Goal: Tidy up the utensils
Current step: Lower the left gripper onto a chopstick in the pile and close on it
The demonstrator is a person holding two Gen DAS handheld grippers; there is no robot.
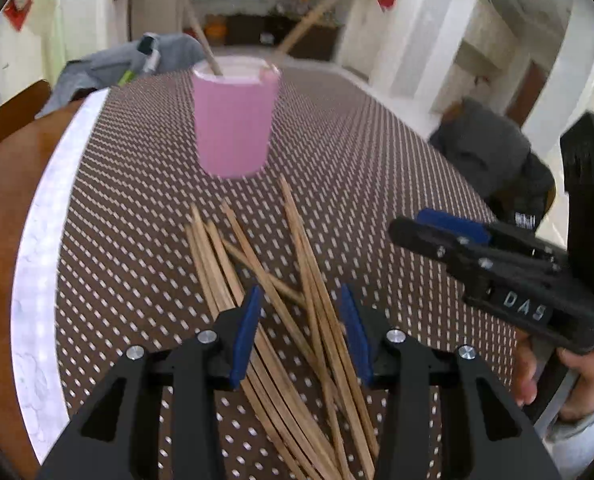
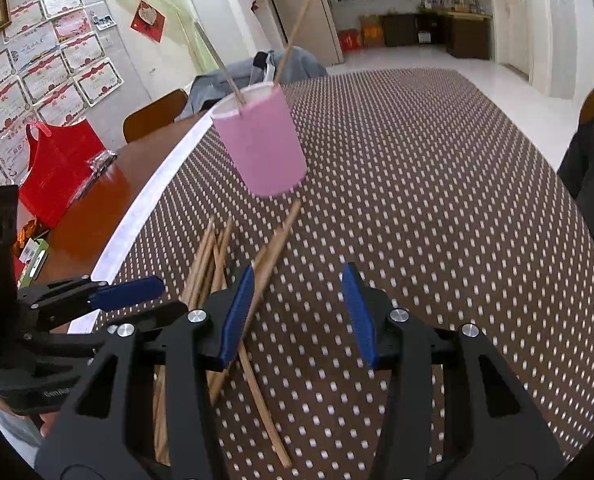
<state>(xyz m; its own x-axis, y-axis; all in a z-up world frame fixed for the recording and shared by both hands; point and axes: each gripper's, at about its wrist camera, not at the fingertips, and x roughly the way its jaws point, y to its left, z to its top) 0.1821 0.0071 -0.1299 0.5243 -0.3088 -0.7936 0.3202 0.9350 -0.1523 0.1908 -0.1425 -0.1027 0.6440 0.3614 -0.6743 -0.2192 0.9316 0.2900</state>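
On the dotted surface (image 1: pixel 377 152), a loose pile of wooden chopsticks (image 1: pixel 297 300) lies just in front of a pink cup (image 1: pixel 235 120). Two sticks already stand in the cup and lean out over its rim. The rest still wait to go in.

Both tongs point down at the pile. The left tongs (image 1: pixel 301 320) stand partly wide, with several sticks showing between the blue pads, but the pads do not press on any of them. The right tongs (image 2: pixel 299 304) stand partly wide too and hold nothing. One of their pads is just beside a stick on the right edge of the pile.

What could go wrong? The sticks cross over each other. If the tongs close here, they may pinch two or three at once, or catch one stick near its end so that it swings and slips out. A stick that sits under another may drag its neighbour along and push the pile apart. Thin round sticks roll easily, so a bump could send one towards the edge of the surface.

The two tongs are also close together over the same pile, so they could knock into each other.

The cup looks light. A stick poked in too hard, or hitting the leaning ones, could tip it over.
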